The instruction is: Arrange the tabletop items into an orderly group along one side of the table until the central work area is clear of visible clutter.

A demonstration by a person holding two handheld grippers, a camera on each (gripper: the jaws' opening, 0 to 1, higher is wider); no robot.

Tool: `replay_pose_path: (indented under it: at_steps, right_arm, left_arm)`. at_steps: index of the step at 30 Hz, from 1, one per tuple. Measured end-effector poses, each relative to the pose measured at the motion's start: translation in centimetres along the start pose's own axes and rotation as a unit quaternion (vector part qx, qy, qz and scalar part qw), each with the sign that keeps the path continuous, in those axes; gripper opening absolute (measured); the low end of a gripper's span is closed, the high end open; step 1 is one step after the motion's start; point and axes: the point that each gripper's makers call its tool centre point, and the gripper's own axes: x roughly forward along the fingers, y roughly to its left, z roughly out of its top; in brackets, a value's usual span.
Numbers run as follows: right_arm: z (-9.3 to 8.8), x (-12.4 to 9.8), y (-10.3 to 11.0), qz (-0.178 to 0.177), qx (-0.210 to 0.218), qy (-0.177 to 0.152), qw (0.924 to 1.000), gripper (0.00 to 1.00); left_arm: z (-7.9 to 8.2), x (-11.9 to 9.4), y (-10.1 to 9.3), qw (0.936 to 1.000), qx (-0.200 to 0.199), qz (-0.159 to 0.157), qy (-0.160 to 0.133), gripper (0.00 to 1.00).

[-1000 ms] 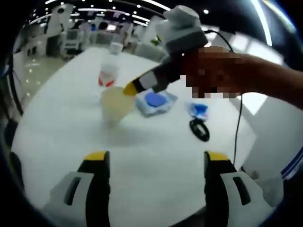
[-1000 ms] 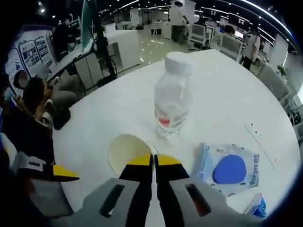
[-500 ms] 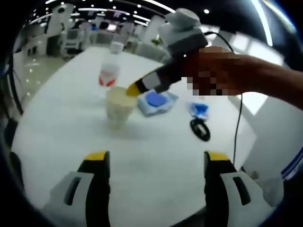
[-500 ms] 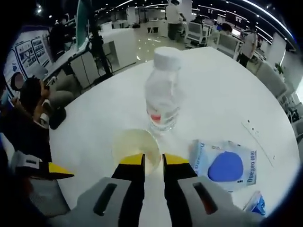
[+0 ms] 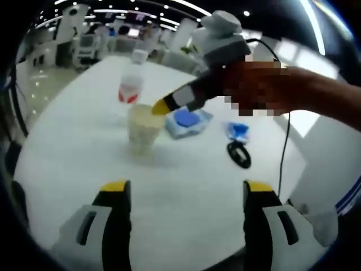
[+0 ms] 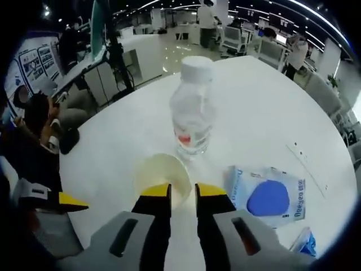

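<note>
The surface (image 5: 73, 152) is big, white and round. Behind it is a wide room with shiny floors, desks, chairs and rows of ceiling lights. In the right gripper view, people (image 6: 34, 121) sit at the left edge of the frame.

In the left gripper view, the left gripper (image 5: 186, 189) is at the bottom, its jaws spread wide with nothing between them. Left of the middle stands a water bottle (image 5: 131, 84) with a white cap and a red label. Just below it stands a pale cup (image 5: 143, 127), upright. The right gripper (image 5: 162, 106) reaches in from the upper right, its yellow tip just at the cup's rim. Right of the cup lies a flat packet (image 5: 186, 121) with a blue circle. Further right are a small blue and white pack (image 5: 237, 131) and a black ring-shaped thing (image 5: 238, 154).

In the right gripper view, the left gripper (image 6: 53, 200) shows at the lower left. The cup (image 6: 161, 178) sits low in the middle, just below the bottle (image 6: 193, 116). The right gripper (image 6: 183, 192) has its jaws a little apart, with the cup's near rim at the gap. The packet (image 6: 269, 197) lies to the lower right.

A second ago the cup was tipped over and the right gripper's jaws were pressed together. Now the cup stands straight and the jaws have parted.
</note>
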Motion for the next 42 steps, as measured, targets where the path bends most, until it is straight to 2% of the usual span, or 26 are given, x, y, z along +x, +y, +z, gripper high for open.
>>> replay_pose_path:
  at_steps: [7, 10, 14, 17, 24, 30, 36, 41, 42]
  right_arm:
    - [-0.7, -1.9, -0.8, -0.014, 0.014, -0.005, 0.9998, 0.22]
    - [-0.8, -2.8, -1.7, -0.024, 0.017, -0.012, 0.9995, 0.26]
    - [-0.8, -3.8, -2.9, -0.042, 0.022, -0.024, 0.9986, 0.26]
    - [-1.1, -4.0, -3.7, -0.045, 0.03, -0.027, 0.9982, 0.27]
    - [-2.2, -6.2, -5.9, -0.055, 0.04, -0.033, 0.9971, 0.34]
    - [-3.9, -8.7, -7.1, -0.068, 0.074, -0.043, 0.994, 0.39]
    - [-6.5, -11.2, -8.6, -0.082, 0.106, -0.046, 0.9899, 0.41]
    - [-8.2, -13.9, -8.2, -0.092, 0.117, -0.054, 0.9874, 0.44]
    - [-8.4, -14.1, -9.1, -0.091, 0.135, -0.062, 0.9847, 0.45]
  left_arm:
    - [0.0, 0.0, 0.0, 1.0, 0.002, 0.0, 0.001, 0.79]
    - [-0.1, 0.0, -0.1, 1.0, 0.005, -0.001, 0.003, 0.79]
    - [-0.2, 0.1, -0.3, 0.9999, 0.01, -0.003, 0.005, 0.79]
    - [-0.3, 0.1, -0.4, 0.9999, 0.012, -0.004, 0.007, 0.79]
    - [-0.4, 0.1, -0.6, 0.9997, 0.02, -0.007, 0.01, 0.79]
    - [-0.6, 0.3, -0.8, 0.9995, 0.027, -0.01, 0.014, 0.79]
    - [-0.7, 0.4, -1.2, 0.999, 0.036, -0.015, 0.019, 0.79]
    - [-0.7, 0.4, -1.2, 0.999, 0.037, -0.017, 0.02, 0.79]
    - [-0.7, 0.4, -1.2, 0.999, 0.036, -0.018, 0.019, 0.79]
